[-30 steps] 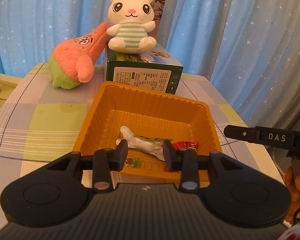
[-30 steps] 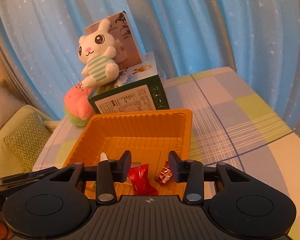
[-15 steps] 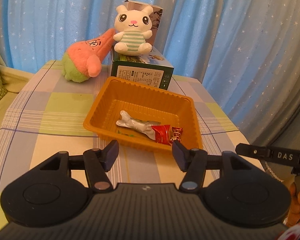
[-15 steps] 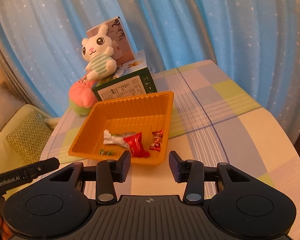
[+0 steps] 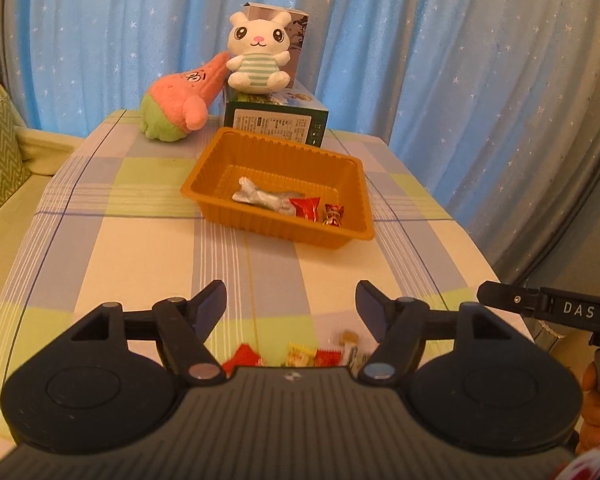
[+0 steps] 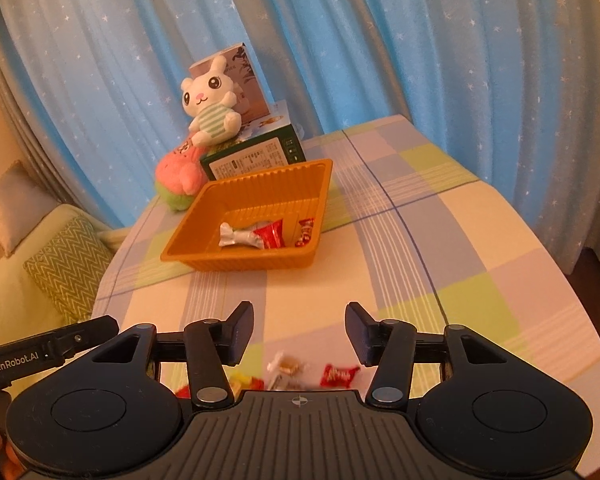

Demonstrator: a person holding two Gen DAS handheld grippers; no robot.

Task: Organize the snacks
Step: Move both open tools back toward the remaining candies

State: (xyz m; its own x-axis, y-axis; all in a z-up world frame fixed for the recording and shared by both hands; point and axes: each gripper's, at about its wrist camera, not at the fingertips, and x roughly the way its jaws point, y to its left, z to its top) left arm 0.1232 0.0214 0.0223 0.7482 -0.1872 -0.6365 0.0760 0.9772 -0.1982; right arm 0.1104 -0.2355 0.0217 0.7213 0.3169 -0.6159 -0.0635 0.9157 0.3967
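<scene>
Several loose snacks (image 5: 300, 354) lie on the worktop (image 5: 148, 248) at lower centre, just under both tongs. Your left tongs (image 5: 290, 304) and right tongs (image 6: 299, 330) are opening, empty; the tray (image 5: 352, 236) sits mid-frame beyond.

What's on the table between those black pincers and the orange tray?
Nothing. In both wrist views only bare checked tablecloth separates the opening, empty left gripper and right gripper from the orange tray.
</scene>
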